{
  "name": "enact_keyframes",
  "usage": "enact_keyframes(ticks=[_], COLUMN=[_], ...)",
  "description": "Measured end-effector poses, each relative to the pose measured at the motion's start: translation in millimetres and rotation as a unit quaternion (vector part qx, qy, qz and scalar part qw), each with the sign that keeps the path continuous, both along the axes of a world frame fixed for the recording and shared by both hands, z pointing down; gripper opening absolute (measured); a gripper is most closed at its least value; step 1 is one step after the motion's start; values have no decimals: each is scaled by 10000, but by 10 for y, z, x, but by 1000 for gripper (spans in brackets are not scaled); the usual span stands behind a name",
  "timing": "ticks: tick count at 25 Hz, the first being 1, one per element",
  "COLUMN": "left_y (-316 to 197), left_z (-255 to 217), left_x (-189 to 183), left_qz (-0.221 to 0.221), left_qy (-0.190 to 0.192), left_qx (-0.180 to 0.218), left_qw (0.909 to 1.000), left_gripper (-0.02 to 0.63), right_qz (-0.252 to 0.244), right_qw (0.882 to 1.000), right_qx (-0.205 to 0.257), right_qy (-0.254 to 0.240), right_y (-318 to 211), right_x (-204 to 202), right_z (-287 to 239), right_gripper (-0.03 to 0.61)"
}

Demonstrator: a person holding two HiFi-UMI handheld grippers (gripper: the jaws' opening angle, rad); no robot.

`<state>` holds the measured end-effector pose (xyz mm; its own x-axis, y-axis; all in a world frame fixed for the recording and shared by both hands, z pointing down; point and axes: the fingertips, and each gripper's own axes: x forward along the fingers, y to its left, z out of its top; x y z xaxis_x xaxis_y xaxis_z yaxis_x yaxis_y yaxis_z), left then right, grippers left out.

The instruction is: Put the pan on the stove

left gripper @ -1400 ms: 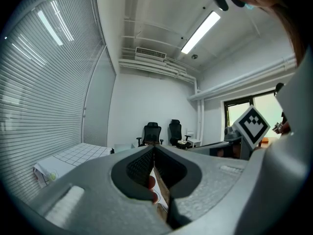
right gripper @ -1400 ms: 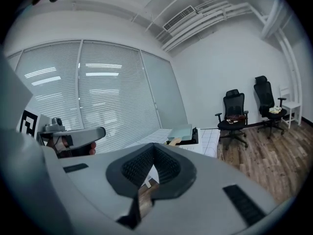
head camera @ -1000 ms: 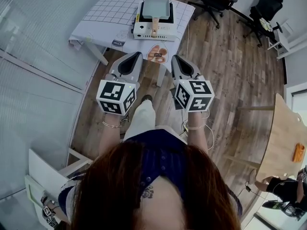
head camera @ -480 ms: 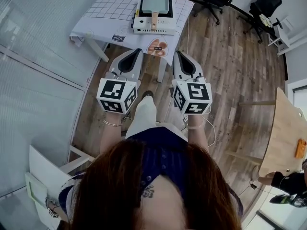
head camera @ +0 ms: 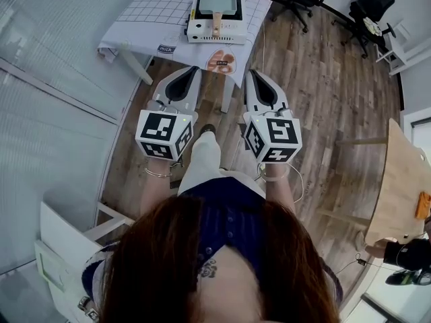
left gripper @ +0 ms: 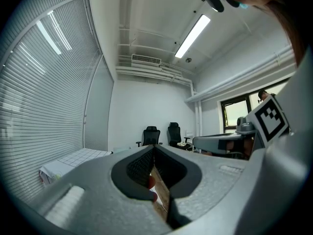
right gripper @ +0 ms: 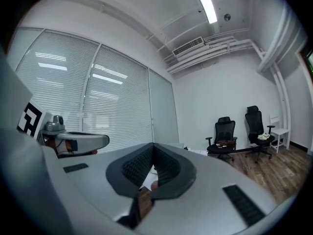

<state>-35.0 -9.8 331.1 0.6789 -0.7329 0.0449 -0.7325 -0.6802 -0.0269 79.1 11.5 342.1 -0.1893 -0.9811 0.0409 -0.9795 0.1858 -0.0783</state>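
A square grey-green pan (head camera: 217,3) with a wooden handle sits on top of a white portable stove (head camera: 215,29) on the far table (head camera: 151,12). My left gripper (head camera: 192,70) and right gripper (head camera: 254,72) are held side by side in front of the person, well short of the table, both tips pointing toward it. In the left gripper view the left gripper (left gripper: 152,148) has its jaws together with nothing between them. The right gripper (right gripper: 153,146) in its own view is likewise shut and empty.
The table carries a white grid-patterned cloth and a printed sheet (head camera: 220,64) hanging off its near edge. Black office chairs (head camera: 374,5) stand at the back right on the wooden floor. A wooden tabletop (head camera: 401,180) lies at the right. Window blinds (head camera: 47,99) run along the left.
The table with stove and pan has drifted a little farther up the head view. Both grippers stay shut and side by side, nearly unmoved.
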Motion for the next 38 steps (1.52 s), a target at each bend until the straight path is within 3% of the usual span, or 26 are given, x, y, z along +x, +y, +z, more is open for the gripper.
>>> enact_keyframes(ticks=[15, 38], left_y=[205, 212], left_z=[-22, -58], left_x=[-58, 45], left_qz=[-77, 99], left_qy=[53, 44], left_qx=[95, 113], left_qw=[9999, 9999], left_gripper=[15, 15], right_qz=[112, 243], right_qw=[9995, 9991], right_qx=[39, 235], right_qy=[294, 268], right_y=[236, 244], right_x=[-42, 27], right_z=[14, -69], right_gripper=[9, 9])
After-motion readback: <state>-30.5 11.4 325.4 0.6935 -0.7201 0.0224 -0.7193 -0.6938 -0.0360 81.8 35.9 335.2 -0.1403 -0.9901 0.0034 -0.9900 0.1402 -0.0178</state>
